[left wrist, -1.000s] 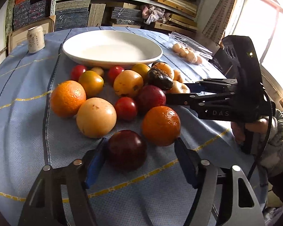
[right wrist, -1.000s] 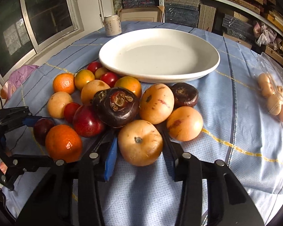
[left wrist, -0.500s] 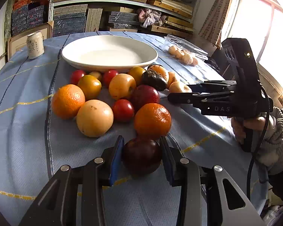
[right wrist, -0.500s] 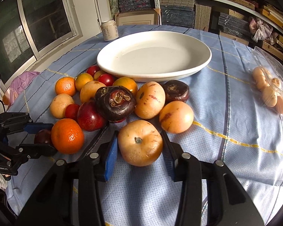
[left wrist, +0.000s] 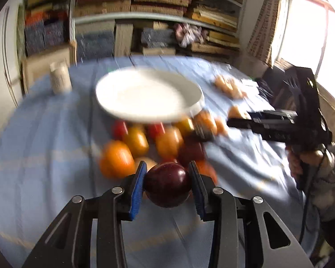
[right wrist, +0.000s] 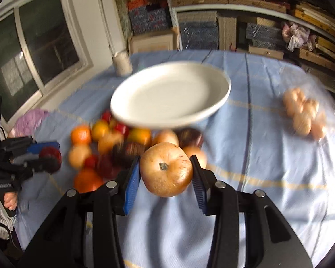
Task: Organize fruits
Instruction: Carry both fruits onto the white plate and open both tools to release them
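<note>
Short of the white plate point(left wrist: 149, 96), a dark plum point(left wrist: 167, 186) is being clamped by the left gripper point(left wrist: 167, 187), a tan fruit point(right wrist: 166, 169) by the right gripper point(right wrist: 165, 174), both seemingly being carried platewards.

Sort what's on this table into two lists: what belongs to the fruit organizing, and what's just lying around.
Job:
- dark red fruit in the left claw
- tan fruit in the right claw
- loose fruit pile
- white plate, empty

Lying about:
- pale can
- clear bag of small tan items
- shelf clutter
</note>
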Tool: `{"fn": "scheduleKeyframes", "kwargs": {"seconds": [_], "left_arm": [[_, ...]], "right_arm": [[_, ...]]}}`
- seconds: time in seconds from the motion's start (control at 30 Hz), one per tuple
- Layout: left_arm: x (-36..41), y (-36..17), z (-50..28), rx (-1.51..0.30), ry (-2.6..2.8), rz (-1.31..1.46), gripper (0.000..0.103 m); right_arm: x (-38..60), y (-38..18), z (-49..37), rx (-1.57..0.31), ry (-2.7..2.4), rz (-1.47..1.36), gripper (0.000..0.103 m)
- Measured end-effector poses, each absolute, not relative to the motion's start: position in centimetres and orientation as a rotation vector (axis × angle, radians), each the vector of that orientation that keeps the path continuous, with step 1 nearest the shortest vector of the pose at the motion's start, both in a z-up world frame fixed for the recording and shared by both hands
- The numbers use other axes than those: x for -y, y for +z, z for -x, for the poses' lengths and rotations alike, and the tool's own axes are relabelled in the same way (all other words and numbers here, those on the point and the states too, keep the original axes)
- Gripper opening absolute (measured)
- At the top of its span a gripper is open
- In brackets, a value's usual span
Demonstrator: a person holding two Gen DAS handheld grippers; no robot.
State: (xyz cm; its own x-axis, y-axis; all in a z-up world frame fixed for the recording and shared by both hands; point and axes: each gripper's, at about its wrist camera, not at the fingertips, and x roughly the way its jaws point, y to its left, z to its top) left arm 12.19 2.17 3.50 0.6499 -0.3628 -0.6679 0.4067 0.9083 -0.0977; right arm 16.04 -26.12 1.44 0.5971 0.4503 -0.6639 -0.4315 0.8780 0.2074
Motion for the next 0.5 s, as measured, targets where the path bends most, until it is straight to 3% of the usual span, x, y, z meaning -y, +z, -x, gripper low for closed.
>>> {"fn": "scheduleKeyframes", "kwargs": {"seconds": [0.13, 0.3, 0.5], "left_arm": [[-1.0, 5.2, -17.9, -0.719, -0.37, -0.076, 0.039], [-0.4, 3.0, -24.5, -0.778, -0.32, -0.016, 0.039], [-0.3, 0.8, -27.1, -0.822, -0.32, 0.001, 0.039]], "right_arm": [[24.9, 3.1, -20.6, -0.769, 0.498, -0.043, 0.042], [23.0, 2.1, -26.2, -0.794, 0.476, -0.095, 0.042], [22.4, 0.7, -28.0, -0.809, 0.458, -0.066, 0.042]]}}
